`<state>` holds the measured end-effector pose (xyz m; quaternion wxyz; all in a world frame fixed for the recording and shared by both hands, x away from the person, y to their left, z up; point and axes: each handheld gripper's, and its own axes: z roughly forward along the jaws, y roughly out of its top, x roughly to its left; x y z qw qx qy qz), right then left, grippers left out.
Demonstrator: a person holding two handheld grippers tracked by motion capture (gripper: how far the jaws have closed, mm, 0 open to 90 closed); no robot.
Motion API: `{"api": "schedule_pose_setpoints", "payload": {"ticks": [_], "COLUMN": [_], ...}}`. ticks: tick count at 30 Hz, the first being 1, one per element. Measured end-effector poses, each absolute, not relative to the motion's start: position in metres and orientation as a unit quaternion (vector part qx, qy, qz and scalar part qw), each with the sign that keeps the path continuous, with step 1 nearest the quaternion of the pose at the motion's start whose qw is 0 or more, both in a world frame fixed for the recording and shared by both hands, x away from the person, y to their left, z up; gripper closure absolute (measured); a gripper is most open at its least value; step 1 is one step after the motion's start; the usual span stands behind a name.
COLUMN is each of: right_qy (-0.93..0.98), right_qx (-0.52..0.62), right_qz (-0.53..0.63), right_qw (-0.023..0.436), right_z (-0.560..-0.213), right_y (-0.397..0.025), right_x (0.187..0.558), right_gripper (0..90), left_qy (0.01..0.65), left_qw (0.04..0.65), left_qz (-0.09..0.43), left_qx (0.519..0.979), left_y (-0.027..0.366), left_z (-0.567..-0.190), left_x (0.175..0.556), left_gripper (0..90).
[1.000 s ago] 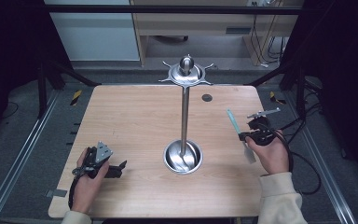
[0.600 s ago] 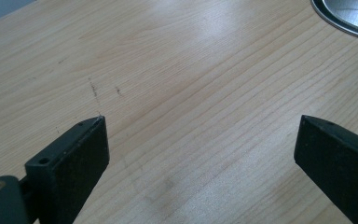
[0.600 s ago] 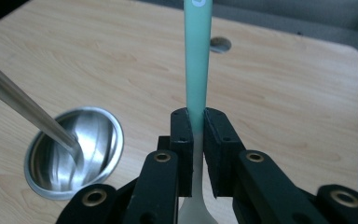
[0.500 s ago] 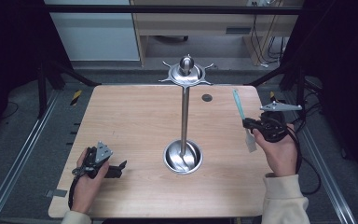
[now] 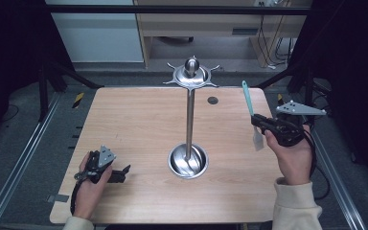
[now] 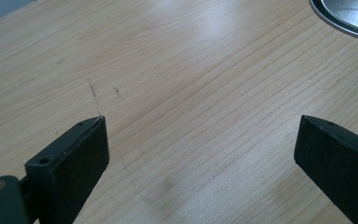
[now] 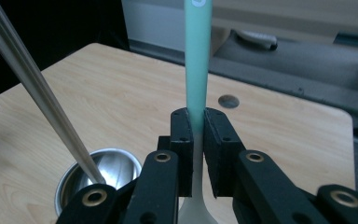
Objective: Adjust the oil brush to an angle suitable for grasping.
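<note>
A steel utensil stand [image 5: 189, 120] rises from a round bowl base [image 5: 188, 162] at the table's middle, with a hooked crown [image 5: 190, 75] on top. My right gripper [image 5: 259, 124] is lifted over the table's right side and shut on a spatula [image 5: 250, 113], whose teal handle [image 7: 197, 56] points up and whose pale blade hangs below the jaws. In the right gripper view the stand's pole [image 7: 32, 84] slants at the left. My left gripper [image 5: 124, 172] rests low on the table at the front left, open, with bare wood between its jaws [image 6: 200, 140].
The wooden table [image 5: 139, 124] has a small dark hole [image 5: 212, 100] near its far edge. Metal rails run along both sides of the table. The bowl base's rim [image 6: 345, 18] lies just ahead of the left gripper.
My right gripper has risen and moved away from me toward the table's right edge, carrying the spatula more upright. The left gripper has stayed put.
</note>
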<state>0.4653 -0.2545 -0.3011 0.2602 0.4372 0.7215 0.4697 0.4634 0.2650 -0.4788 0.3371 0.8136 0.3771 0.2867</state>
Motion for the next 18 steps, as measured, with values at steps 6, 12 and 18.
{"api": "schedule_pose_setpoints", "payload": {"ticks": [6,12,18], "right_qy": [0.713,0.712,0.71], "right_qx": [0.425,0.417,0.403], "right_qz": [0.486,0.493,0.51], "right_qw": [0.275,0.274,0.27], "right_z": [-0.295,-0.293,-0.291], "right_y": [-0.252,-0.25,-0.247], "right_x": [0.46,0.457,0.455], "right_gripper": [82.6,82.6,82.7], "left_qy": [0.376,0.376,0.376], "left_qw": [0.336,0.336,0.335], "left_qz": [0.287,0.286,0.286], "left_qx": [0.814,0.814,0.815], "left_y": [0.265,0.265,0.265], "left_z": [-0.479,-0.479,-0.479], "left_x": [0.464,0.463,0.463], "left_gripper": [2.7,2.7,2.7]}}
